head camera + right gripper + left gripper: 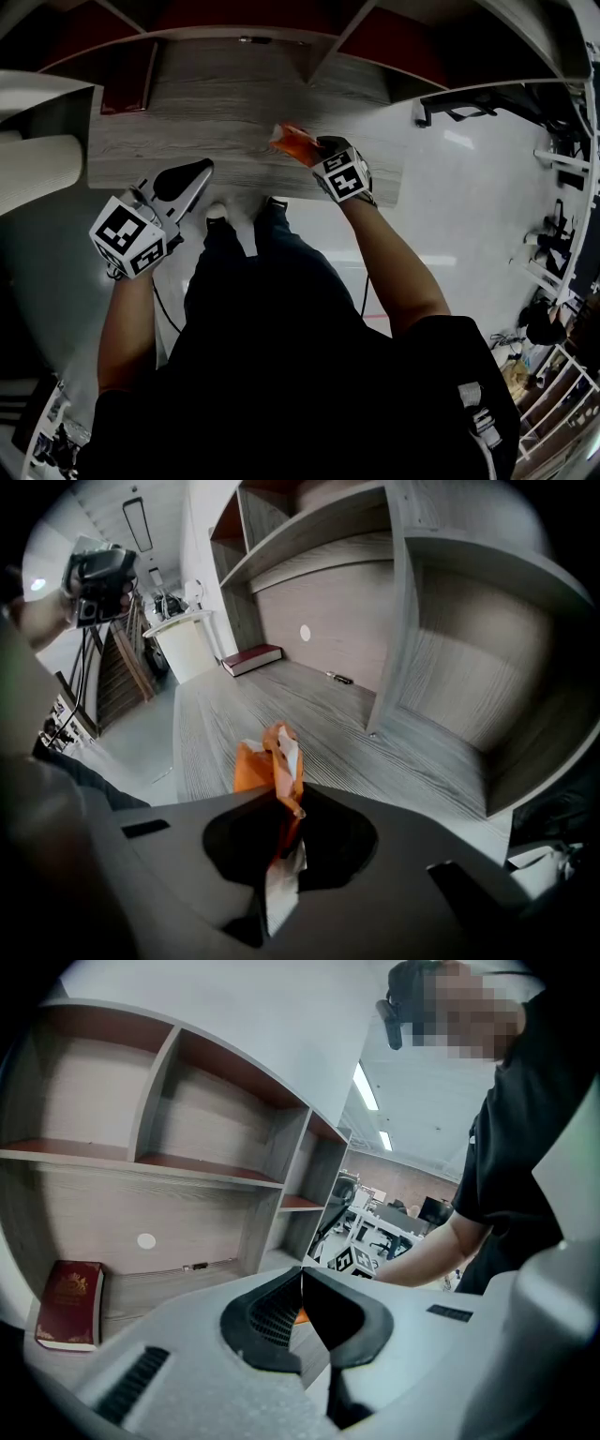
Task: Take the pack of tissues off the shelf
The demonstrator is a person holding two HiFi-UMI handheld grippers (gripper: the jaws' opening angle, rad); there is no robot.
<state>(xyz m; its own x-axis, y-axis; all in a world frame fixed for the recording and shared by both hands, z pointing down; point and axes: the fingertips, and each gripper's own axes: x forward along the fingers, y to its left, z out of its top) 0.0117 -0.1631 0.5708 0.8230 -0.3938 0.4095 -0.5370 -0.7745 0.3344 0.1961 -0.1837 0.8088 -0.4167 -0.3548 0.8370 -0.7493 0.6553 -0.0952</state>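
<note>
The orange pack of tissues (271, 761) is dangling clamped in the jaws of the right gripper (316, 156) over the wood-grain counter (178, 131), while the left gripper (199, 172) is hovering nearby, its jaws together on nothing.

Open across the wide middle of the desktop (187, 141), from front edge to back wall. Blocked at the far left rear by a red book (68, 1304), and beyond the left edge by a white round column (37, 169). Narrowed on the right by an upright divider (403, 621) standing on the desktop. Capped overhead by a shelf board (309, 536). Interrupted near the back wall by a small dark item (335, 678). Occupied near the front edge by the right gripper (281, 803) with the pack of tissues (267, 761).
</note>
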